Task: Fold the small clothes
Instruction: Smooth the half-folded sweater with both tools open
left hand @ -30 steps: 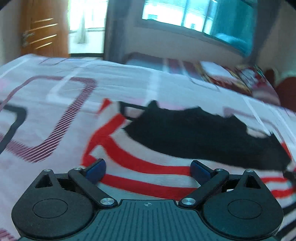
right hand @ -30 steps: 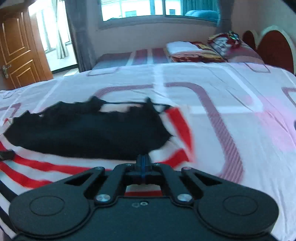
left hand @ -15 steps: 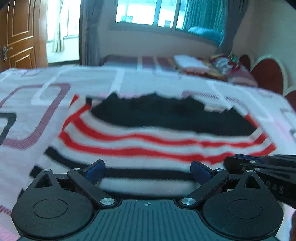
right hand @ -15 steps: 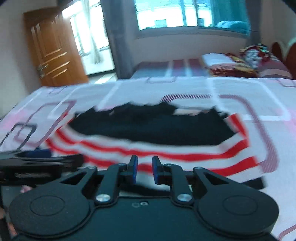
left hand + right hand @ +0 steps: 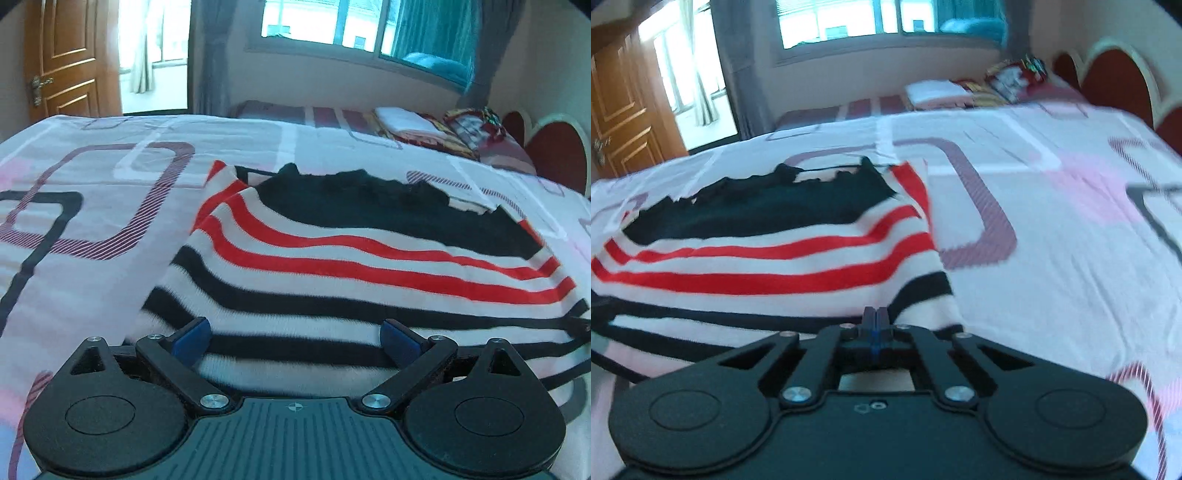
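Note:
A small striped garment (image 5: 332,273), white with red and black stripes and a black top part, lies flat on the bed. My left gripper (image 5: 295,334) is open, its blue pads wide apart just above the garment's near hem. The garment also shows in the right wrist view (image 5: 768,266). My right gripper (image 5: 874,317) has its pads pressed together at the garment's near right corner; I cannot tell whether cloth is pinched between them.
The bed sheet (image 5: 92,229) is white with purple and black rectangles. Folded blankets and pillows (image 5: 436,125) lie at the far end by a red headboard (image 5: 554,155). A wooden door (image 5: 70,59) and a window are behind.
Both grippers have pulled back toward the garment's near hem. The right gripper's pads, slightly apart half a second ago, are now together. The left gripper stays open.

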`<move>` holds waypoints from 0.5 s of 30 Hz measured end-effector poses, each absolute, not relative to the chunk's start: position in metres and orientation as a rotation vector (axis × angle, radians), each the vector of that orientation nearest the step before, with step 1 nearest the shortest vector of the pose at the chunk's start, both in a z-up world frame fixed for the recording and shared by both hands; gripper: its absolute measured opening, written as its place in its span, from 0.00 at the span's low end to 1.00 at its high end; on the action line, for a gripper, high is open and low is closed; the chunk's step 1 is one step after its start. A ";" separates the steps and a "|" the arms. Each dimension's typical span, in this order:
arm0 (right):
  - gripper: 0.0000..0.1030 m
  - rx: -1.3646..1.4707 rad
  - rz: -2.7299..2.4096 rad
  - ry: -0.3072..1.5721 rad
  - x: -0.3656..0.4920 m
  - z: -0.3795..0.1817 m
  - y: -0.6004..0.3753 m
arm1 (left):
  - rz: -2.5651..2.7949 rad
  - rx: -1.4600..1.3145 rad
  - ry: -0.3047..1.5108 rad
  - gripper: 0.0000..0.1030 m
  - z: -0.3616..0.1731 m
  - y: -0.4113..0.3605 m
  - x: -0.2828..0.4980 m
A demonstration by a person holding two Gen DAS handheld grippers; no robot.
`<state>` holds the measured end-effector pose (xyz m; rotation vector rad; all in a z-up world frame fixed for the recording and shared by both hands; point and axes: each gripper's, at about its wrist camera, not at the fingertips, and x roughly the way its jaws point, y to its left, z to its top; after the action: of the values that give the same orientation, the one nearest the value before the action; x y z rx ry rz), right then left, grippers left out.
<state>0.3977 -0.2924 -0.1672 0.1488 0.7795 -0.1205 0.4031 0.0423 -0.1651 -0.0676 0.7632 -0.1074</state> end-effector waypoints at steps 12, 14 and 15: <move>0.19 0.125 0.088 0.734 0.375 -0.146 -0.200 | -0.169 -0.052 0.757 0.95 -0.162 0.022 0.373; 0.19 0.122 0.102 0.738 0.377 -0.147 -0.191 | -0.147 -0.045 0.771 0.95 -0.169 0.026 0.376; 0.19 0.122 0.107 0.741 0.378 -0.148 -0.188 | -0.139 -0.045 0.781 0.95 -0.173 0.028 0.378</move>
<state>0.3776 -0.1879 -0.1476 0.1222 0.7411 0.1072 0.3782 0.0281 -0.1730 -0.0449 0.7809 -0.1390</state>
